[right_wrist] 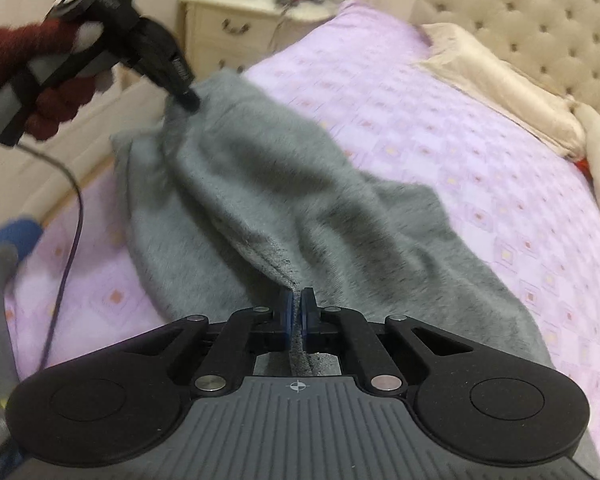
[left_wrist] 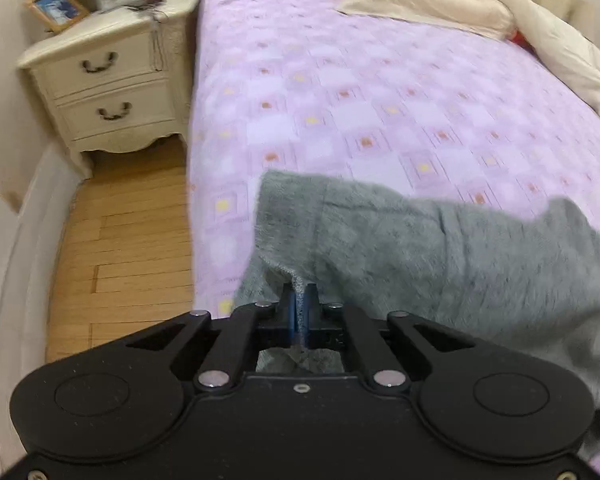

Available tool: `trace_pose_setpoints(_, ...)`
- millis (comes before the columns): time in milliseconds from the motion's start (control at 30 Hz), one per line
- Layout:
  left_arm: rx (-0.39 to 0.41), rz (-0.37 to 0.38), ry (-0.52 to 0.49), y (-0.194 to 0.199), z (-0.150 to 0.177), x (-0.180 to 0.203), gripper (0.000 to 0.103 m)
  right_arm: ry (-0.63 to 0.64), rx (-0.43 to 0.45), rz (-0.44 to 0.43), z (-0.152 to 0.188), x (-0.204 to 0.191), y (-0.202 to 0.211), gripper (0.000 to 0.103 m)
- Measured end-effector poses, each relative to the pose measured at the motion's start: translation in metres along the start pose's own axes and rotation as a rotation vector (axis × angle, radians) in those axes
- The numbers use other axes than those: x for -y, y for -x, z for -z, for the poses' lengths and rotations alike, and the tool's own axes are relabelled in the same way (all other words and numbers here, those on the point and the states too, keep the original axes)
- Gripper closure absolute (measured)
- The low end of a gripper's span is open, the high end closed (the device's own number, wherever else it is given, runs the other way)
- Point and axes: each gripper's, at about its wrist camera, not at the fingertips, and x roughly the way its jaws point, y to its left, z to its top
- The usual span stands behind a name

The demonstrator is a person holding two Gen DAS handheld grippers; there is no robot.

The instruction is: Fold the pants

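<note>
Since both tongs clench one hem, the left tongs [left_wrist: 299,300] at ten o'clock and the right tongs [right_wrist: 297,304] at six, the grey pants [right_wrist: 268,200] hang taut over the bed [right_wrist: 460,152], likely readied for folding.

One pair of grey pants [right_wrist: 284,184], two tools [left_wrist: 299,300] [right_wrist: 297,300], one nightstand [left_wrist: 104,88], two drawers [left_wrist: 100,65].
</note>
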Motion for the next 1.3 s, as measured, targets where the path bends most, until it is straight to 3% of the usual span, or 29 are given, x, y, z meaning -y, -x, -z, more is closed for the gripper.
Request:
trace_pose_setpoints(133,0.046,0.01,0.015,0.029,-0.015,-0.003,0.099,-0.053,0.03,-0.041,-0.002,0.006,0.027,0.099)
trace_pose_setpoints(267,0.073,0.045,0.017,0.075,-0.019,-0.016,0.099,-0.017,-0.006,-0.107,0.002,-0.002,0.033,0.099)
trace_pose_setpoints(367,0.035,0.048,0.001,0.082,-0.006,-0.023,0.098,0.037,-0.11,-0.14,0.009,-0.018,0.016,0.097)
trace_pose_setpoints(467,-0.063,0.008,-0.05,0.056,0.016,-0.023,0.097,0.044,-0.209,-0.164,0.016,-0.029,-0.002,0.095)
trace_pose_setpoints(533,-0.146,-0.044,-0.085,0.033,0.03,-0.021,0.092,0.019,-0.188,-0.179,0.015,-0.025,0.007,0.091)
trace_pose_setpoints(600,-0.169,-0.087,-0.084,0.029,0.036,-0.023,0.09,-0.045,-0.151,-0.212,0.01,-0.01,0.022,0.081)
trace_pose_setpoints(767,-0.041,-0.118,-0.082,0.071,0.022,-0.014,0.087,-0.27,-0.022,-0.231,-0.007,0.049,0.038,0.077)
trace_pose_setpoints(900,0.045,-0.047,-0.137,0.074,0.005,0.021,0.085,-0.369,0.041,-0.125,-0.017,0.082,0.024,0.076)
trace_pose_setpoints(1067,-0.005,0.037,-0.134,0.035,0.003,0.052,0.084,-0.431,0.048,-0.084,-0.024,0.106,0.0,0.076)
trace_pose_setpoints(1200,-0.144,0.045,-0.249,0.004,0.04,0.065,0.084,-0.437,0.057,-0.096,-0.029,0.119,-0.017,0.075)
trace_pose_setpoints(1300,-0.08,0.028,-0.324,0.015,0.062,0.065,0.084,-0.43,0.064,-0.091,-0.034,0.128,-0.028,0.07)
